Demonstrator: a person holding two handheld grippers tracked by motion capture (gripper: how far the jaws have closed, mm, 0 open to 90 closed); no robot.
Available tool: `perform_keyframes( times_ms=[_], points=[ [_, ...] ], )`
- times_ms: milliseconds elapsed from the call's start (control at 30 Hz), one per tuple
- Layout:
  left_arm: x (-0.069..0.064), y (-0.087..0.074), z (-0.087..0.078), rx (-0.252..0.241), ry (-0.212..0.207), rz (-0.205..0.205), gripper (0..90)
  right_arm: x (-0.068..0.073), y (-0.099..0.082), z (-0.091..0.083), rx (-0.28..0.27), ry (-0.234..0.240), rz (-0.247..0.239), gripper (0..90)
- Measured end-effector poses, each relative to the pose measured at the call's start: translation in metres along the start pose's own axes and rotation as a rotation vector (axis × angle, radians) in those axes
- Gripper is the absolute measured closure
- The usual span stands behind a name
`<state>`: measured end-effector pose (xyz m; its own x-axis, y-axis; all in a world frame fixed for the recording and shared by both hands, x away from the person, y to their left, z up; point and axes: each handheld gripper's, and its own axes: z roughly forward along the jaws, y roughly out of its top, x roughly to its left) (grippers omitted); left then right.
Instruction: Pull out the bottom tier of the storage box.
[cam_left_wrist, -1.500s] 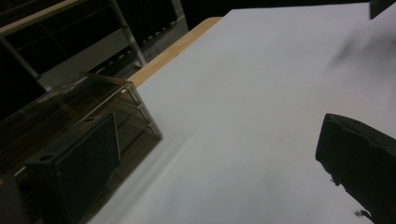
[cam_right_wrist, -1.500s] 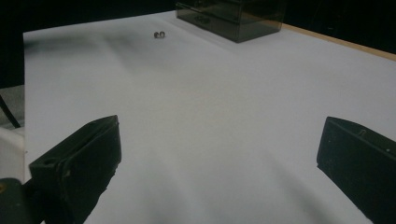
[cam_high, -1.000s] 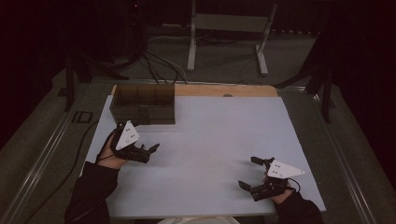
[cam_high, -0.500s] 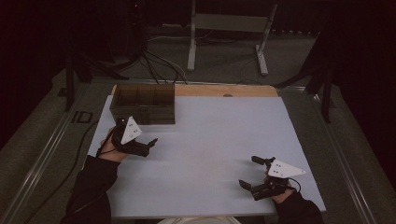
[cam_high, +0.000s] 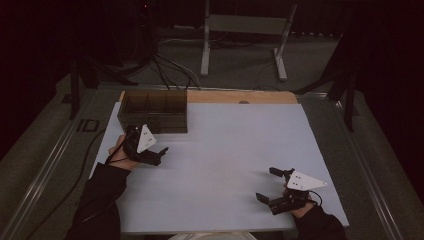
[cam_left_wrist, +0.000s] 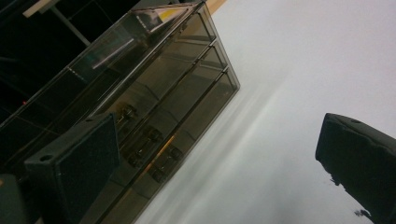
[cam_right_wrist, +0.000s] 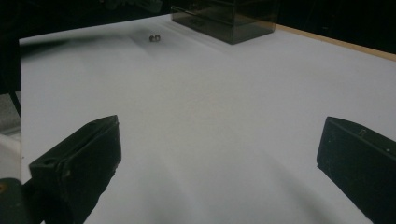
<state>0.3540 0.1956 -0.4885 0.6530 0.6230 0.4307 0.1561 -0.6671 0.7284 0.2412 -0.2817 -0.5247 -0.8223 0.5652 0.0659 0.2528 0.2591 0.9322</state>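
A: Starting at the left, where is the left gripper (cam_high: 161, 152)?

B: It sits over the left part of the table (cam_high: 225, 150), just in front of the smoky clear box (cam_high: 154, 111) at the far left corner. The left hand (cam_high: 122, 152) wraps its handle, the forearm in a dark sleeve (cam_high: 97, 200) running up from the bottom edge and angling slightly inward. The grey three-cornered plate on top tips toward the box, and the jaws point to the right and a little toward the person.

A: Open or closed?

B: Its jaws stand well apart with nothing between them. In the left gripper view the picture is rolled over: one jaw overlaps the box (cam_left_wrist: 163, 102), the other stands over bare table. Small dark metal pieces (cam_left_wrist: 144, 140) lie inside the box's compartments; I cannot tell what they are.

A: And the right gripper (cam_high: 267, 185)?

B: Near the right front corner, well apart from the box. The right hand (cam_high: 300, 202) holds it low over the table, wrist coming in from the bottom edge, jaws pointing left. They too stand wide apart and empty. In the right gripper view the box (cam_right_wrist: 226, 18) lies far ahead, with a tiny dark object (cam_right_wrist: 154, 38) on the table just before it.
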Motion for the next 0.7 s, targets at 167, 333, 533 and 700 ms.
perform_keyframes(
  times_ms=[167, 333, 533, 700],
  points=[
    [-0.001, 0.0, 0.004, 0.046, 0.075, 0.061, 0.9, 0.0, 0.0, 0.0, 0.004, -0.003, 0.002, 0.0],
    [-0.002, 0.003, 0.009, 0.093, 0.085, 0.087, 5.2, -0.001, -0.001, 0.0, 0.002, -0.004, 0.005, 0.0],
    [-0.01, 0.004, 0.019, 0.133, 0.134, 0.185, 6.5, -0.001, -0.001, 0.0, 0.001, -0.005, 0.011, 0.0],
    [-0.018, 0.001, 0.024, 0.128, 0.225, 0.278, 14.5, -0.001, 0.0, 0.0, -0.004, -0.007, 0.004, 0.0]
  ],
)
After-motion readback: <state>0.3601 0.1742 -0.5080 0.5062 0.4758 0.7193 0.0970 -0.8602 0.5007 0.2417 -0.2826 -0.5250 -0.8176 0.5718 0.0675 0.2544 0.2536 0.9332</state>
